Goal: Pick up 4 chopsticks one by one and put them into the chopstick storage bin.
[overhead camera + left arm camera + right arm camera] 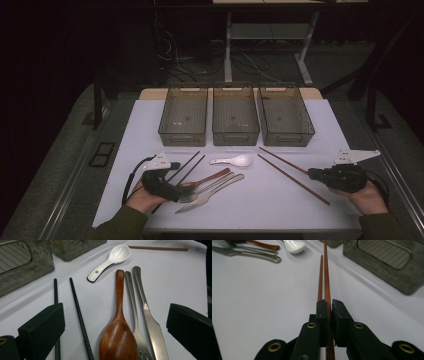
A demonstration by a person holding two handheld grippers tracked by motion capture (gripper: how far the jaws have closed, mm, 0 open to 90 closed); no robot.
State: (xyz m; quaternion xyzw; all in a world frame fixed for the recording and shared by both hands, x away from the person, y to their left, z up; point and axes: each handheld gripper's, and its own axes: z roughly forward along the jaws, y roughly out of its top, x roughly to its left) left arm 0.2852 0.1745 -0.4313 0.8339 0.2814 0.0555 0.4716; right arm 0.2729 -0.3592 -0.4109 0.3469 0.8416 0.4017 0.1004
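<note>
My right gripper (312,173) (329,307) is shut on the near end of a brown chopstick (282,160) (327,277) that lies on the white table. Its twin (295,181) (320,277) lies beside it, untouched. My left gripper (179,192) (116,315) is open, jaws spread wide on either side of the wooden spoon's bowl (118,340) without touching it. Next to the wooden spoon (210,177) lie a steel fork (216,184) (133,310) and a knife (210,196) (147,315). Two black chopsticks (187,166) (78,315) and a white ceramic spoon (235,160) (110,261) lie nearby.
Three translucent grey bins stand side by side at the table's back: left (182,137), middle (235,137), right (287,137). Bare white tabletop (260,210) runs along the front edge between my hands. Dark floor, cables and a desk frame lie beyond the table.
</note>
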